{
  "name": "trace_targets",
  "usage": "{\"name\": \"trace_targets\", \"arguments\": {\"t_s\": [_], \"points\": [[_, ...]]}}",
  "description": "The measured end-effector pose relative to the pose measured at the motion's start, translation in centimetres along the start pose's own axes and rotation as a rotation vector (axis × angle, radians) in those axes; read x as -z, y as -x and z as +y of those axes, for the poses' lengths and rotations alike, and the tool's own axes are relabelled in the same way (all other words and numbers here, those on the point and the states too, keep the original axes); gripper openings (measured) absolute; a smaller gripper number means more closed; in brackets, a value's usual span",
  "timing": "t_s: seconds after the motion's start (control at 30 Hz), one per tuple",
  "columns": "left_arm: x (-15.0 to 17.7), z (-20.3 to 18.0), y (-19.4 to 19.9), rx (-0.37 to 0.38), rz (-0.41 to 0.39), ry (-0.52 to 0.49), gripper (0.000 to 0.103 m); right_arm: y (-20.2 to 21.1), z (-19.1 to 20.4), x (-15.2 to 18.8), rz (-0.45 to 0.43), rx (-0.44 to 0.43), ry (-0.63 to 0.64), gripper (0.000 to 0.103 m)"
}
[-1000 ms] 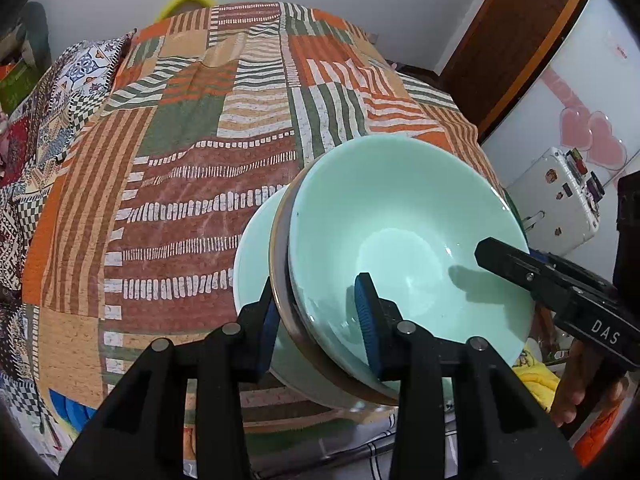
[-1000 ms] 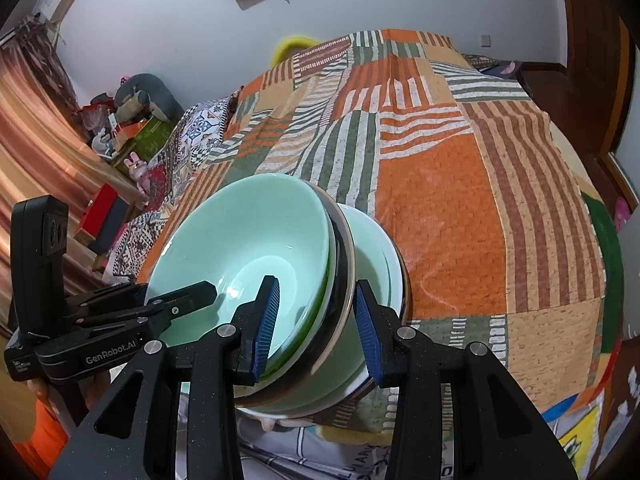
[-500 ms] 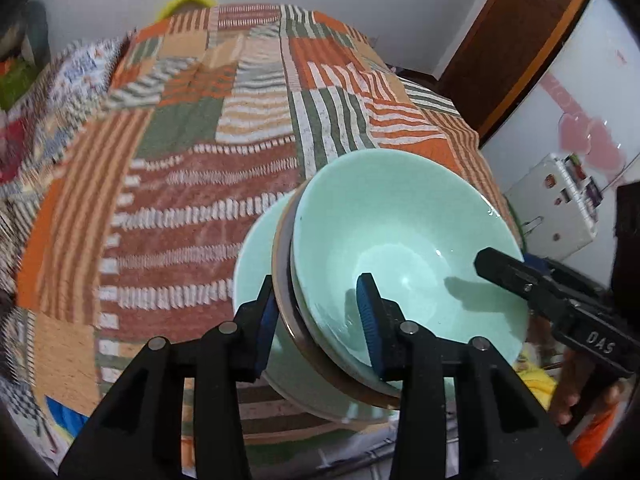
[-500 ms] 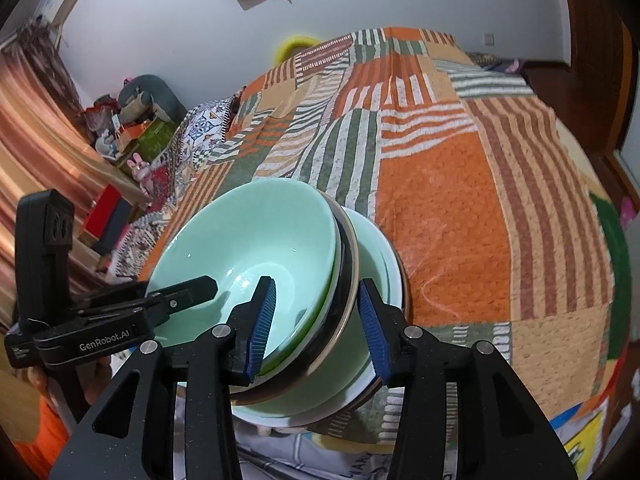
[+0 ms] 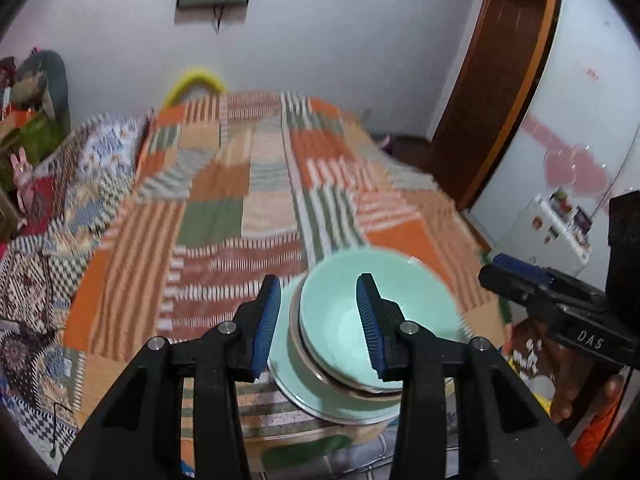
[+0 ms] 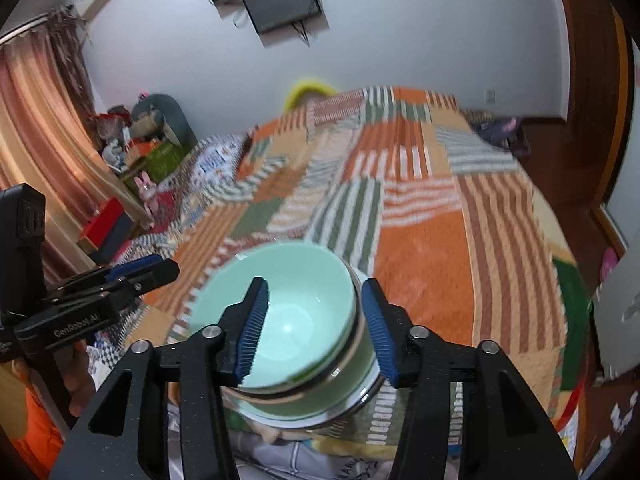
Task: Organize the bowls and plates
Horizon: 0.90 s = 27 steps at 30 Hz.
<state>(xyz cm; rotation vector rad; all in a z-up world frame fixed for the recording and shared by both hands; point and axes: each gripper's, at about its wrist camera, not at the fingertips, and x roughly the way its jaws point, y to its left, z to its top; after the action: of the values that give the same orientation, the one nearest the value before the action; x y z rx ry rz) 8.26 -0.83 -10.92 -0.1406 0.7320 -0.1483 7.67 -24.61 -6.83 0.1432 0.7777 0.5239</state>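
A stack of mint-green bowls (image 5: pixel 336 316) sits on a pale green plate (image 5: pixel 288 376) at the near edge of the patchwork bed (image 5: pixel 224 220). My left gripper (image 5: pixel 317 279) hovers above the stack's left side, open, with its pads clear of the rims. In the right wrist view the top bowl (image 6: pixel 304 300) nests in a darker green bowl (image 6: pixel 354 364). Above the stack's right rim, the jaws of my right gripper (image 6: pixel 314 282) are opening and touch nothing. Each gripper shows in the other's view: the right gripper (image 5: pixel 494 268) and the left gripper (image 6: pixel 166 264).
The quilt stretches away behind the stack. A white box with stickers (image 5: pixel 552 228) and a wooden door frame (image 5: pixel 500 80) stand to the right. Curtains (image 6: pixel 40 140) and a pile of toys and boxes (image 6: pixel 148 152) line the left. A person's hand (image 5: pixel 600 396) holds the right gripper.
Both grippers have lifted up and away from the bowl rims that they straddled. The stack stays on the bed and looks smaller. The right jaws have widened.
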Motion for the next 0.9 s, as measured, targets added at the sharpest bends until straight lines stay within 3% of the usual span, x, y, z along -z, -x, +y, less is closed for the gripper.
{"name": "trace_targets", "arguments": {"t_s": [0.4, 0.6, 0.7, 0.77, 0.9], "points": [[-1.4, -3.4, 9.2, -0.016, -0.240, -0.092, 0.041, 8.7, 5.0, -2.2, -0.276, -0.011, 0.145, 0.056], [-1.2, -4.3, 12.4, -0.015, -0.336, -0.108, 0.058, 12.4, 6.2, -2.2, -0.401, -0.004, 0.174, 0.068], [-1.1, -4.4, 13.6, -0.018, -0.373, -0.104, 0.068, 13.0, 6.4, -2.3, -0.425, -0.006, 0.190, 0.071], [-1.0, -4.4, 14.2, -0.024, -0.392, -0.101, 0.077, 13.4, 6.6, -2.3, -0.441, -0.009, 0.194, 0.082], [-0.9, -4.3, 15.1, -0.027, -0.436, -0.085, 0.093, 13.6, 6.7, -2.1, -0.459, -0.022, 0.199, 0.084]]}}
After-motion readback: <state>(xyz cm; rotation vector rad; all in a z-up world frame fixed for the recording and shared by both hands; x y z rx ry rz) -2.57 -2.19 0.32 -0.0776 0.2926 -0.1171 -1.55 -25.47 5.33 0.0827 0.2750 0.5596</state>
